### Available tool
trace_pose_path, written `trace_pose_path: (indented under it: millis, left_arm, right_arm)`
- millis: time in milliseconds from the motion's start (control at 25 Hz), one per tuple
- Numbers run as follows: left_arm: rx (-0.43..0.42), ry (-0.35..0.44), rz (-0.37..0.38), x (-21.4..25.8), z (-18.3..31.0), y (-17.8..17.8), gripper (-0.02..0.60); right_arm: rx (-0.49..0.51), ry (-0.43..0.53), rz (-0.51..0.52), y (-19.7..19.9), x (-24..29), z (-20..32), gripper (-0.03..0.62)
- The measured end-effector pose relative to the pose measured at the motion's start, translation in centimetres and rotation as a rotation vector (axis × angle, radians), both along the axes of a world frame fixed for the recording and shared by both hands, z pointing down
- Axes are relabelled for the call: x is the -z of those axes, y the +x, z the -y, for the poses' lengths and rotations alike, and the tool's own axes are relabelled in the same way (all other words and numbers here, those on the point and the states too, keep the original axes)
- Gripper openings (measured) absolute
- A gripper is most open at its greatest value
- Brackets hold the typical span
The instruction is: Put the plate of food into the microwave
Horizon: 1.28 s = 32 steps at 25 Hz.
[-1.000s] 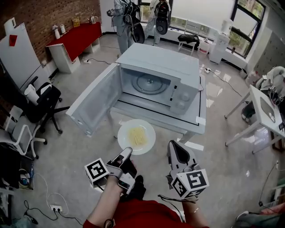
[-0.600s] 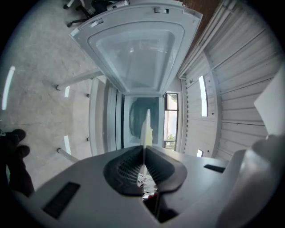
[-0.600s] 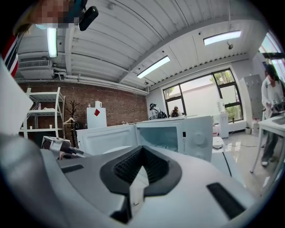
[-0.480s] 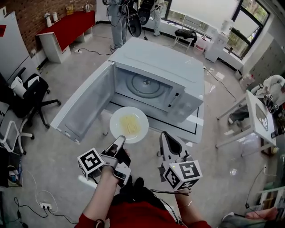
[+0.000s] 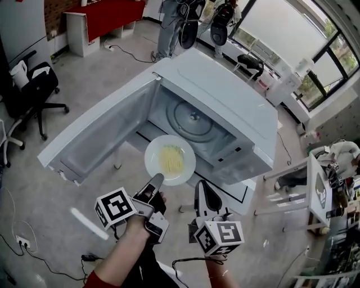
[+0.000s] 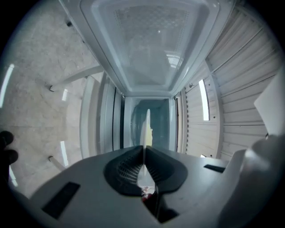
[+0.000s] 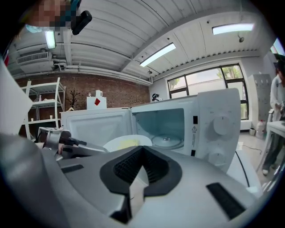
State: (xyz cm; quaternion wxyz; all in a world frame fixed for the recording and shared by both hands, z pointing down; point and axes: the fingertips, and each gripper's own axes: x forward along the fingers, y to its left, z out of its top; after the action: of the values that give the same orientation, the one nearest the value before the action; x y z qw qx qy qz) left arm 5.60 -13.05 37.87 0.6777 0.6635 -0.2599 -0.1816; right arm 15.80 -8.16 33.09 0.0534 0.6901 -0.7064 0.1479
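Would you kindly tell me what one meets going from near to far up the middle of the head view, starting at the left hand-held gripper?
Left hand-held gripper, shut on the plate's near rim → plate of food → glass turntable inside the open microwave → standing people beyond it.

White plate (image 5: 153,162) of yellow food (image 5: 170,160), level before open microwave (image 5: 225,104).

Head cam steep down, gripper views low, fwd, all share microwave (image 5: 225,107)

Office workspace: swivel chair (image 5: 35,84), red cabinet (image 5: 109,16), windows (image 5: 275,28).
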Motion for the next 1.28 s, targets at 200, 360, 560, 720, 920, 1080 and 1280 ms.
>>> trace_pose_path:
  millis: [200,360,560,720,920,1080,1280]
  left_arm:
    - [0.017,0.021,-0.014,-2.0,2.4,2.1,0.023]
    - [0.002,0.06,-0.026,-2.4,5.0,4.4,0.023]
    - [-0.021,0.09,-0.025,-2.1,8.1,7.8,0.023]
    - [-0.02,0.078,-0.028,-1.8,10.5,9.8,0.023]
    - [-0.026,0.069,-0.01,-1.6,13.1,11.4,0.023]
    - [-0.04,0.062,0.018,-1.4,15.2,12.4,0.023]
    - [-0.05,0.059,0.066,-1.6,17.1,13.2,0.023]
  right_arm:
    - [-0.017,-0.018,-0.025,1.5,-2.6,1.7,0.012]
    - [-0.014,-0.021,-0.04,2.5,-4.2,3.2,0.012]
    - [-0.009,-0.031,-0.059,3.4,-5.5,4.8,0.012]
    - [-0.002,-0.014,-0.062,3.6,-5.2,6.2,0.012]
    - [-0.015,-0.018,-0.055,3.8,-4.9,7.4,0.012]
    - [-0.012,-0.017,-0.046,3.6,-4.8,8.3,0.012]
    - [-0.003,-0.019,-0.059,3.5,-4.6,9.1,0.012]
